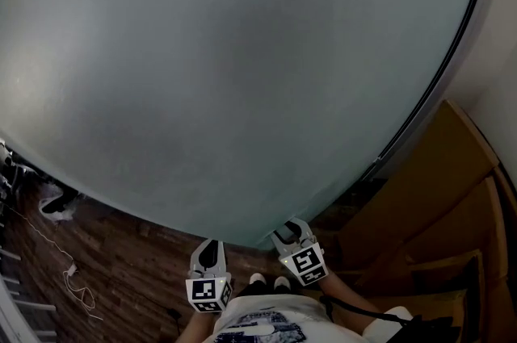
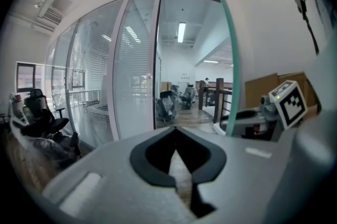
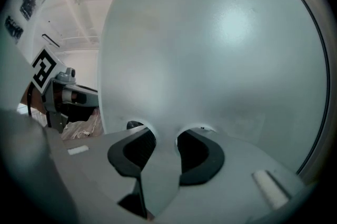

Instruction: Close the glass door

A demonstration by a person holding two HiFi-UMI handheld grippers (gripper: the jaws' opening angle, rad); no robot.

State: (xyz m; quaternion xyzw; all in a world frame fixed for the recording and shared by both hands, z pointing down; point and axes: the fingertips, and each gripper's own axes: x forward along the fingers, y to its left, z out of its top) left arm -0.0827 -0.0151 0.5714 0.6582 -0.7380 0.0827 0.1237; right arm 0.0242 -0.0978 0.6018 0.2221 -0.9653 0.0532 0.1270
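The frosted glass door (image 1: pixel 242 75) fills most of the head view, and its lower edge hangs just over both grippers. My right gripper (image 1: pixel 289 230) straddles that edge. In the right gripper view the pane (image 3: pixel 210 49) runs down between the dark pads (image 3: pixel 197 152) of the right gripper (image 3: pixel 166 136), and they press on it from both sides. My left gripper (image 1: pixel 208 246) stands beside it on the left, apart from the glass. The left gripper (image 2: pixel 175 130) has its tips together with nothing between them. The door's green edge (image 2: pixel 229 59) rises at its right.
A dark door frame strip (image 1: pixel 436 83) and a white wall (image 1: pixel 501 91) stand at the right, with brown cardboard boxes (image 1: pixel 436 204) below. Cables (image 1: pixel 77 285) lie on the wooden floor (image 1: pixel 121 253). Glass partitions with blinds (image 2: pixel 105 75) and an office chair (image 2: pixel 42 117) are at the left.
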